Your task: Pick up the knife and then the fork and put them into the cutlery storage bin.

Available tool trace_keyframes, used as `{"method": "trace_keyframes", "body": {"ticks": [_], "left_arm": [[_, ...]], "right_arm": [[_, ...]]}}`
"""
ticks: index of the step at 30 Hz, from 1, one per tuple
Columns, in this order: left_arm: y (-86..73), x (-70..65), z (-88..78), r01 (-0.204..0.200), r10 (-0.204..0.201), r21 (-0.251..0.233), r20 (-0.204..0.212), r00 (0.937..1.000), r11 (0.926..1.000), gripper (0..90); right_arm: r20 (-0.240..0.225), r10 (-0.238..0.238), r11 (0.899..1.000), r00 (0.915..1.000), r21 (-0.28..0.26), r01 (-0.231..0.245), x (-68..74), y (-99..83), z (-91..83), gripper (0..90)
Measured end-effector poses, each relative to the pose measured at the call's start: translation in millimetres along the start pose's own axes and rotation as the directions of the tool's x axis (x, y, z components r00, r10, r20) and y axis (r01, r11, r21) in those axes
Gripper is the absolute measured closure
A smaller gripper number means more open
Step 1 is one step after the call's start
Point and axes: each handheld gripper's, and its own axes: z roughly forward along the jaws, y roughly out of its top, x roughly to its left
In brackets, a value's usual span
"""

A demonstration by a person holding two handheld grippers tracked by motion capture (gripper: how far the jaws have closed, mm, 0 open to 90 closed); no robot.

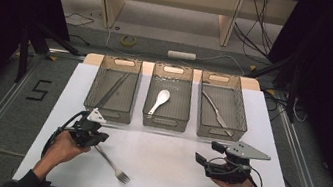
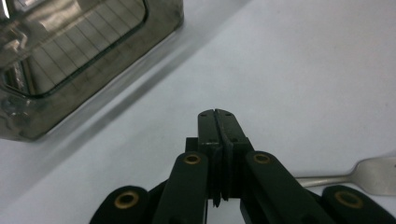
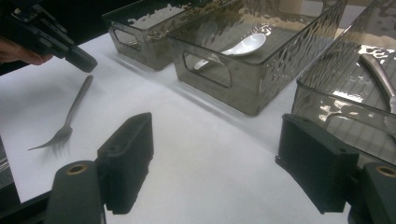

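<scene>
A metal fork (image 1: 113, 164) lies on the white table, tines toward the front edge. My left gripper (image 1: 101, 137) is at the handle's far end with its jaws pressed together. In the left gripper view the shut left gripper (image 2: 217, 115) has nothing between its tips, and the fork (image 2: 369, 174) lies below and to the right. The right gripper view shows the left gripper's tip (image 3: 85, 61) just above the end of the fork (image 3: 70, 116). My right gripper (image 1: 209, 152) is held over the table's front right, open and empty, its jaws wide apart (image 3: 217, 135).
Three clear bins stand in a row at the back of the table. The left bin (image 1: 97, 78) holds a long dark utensil, the middle bin (image 1: 164, 122) a white spoon (image 1: 160, 100), the right bin (image 1: 218, 134) a metal knife (image 1: 216, 112). Cables lie on the floor behind.
</scene>
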Motion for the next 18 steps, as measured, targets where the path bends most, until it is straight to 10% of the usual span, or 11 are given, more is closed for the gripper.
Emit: {"method": "trace_keyframes", "body": {"ticks": [18], "left_arm": [[-6.0, 2.7, 12.1, -0.007, 0.003, 0.137, 0.032, 0.9995, 0.9906, 88.8]], "right_arm": [[-0.021, -0.009, 1.0, 0.9997, 0.016, 0.01, 4.4, -2.2, 0.9, 27.5]]}}
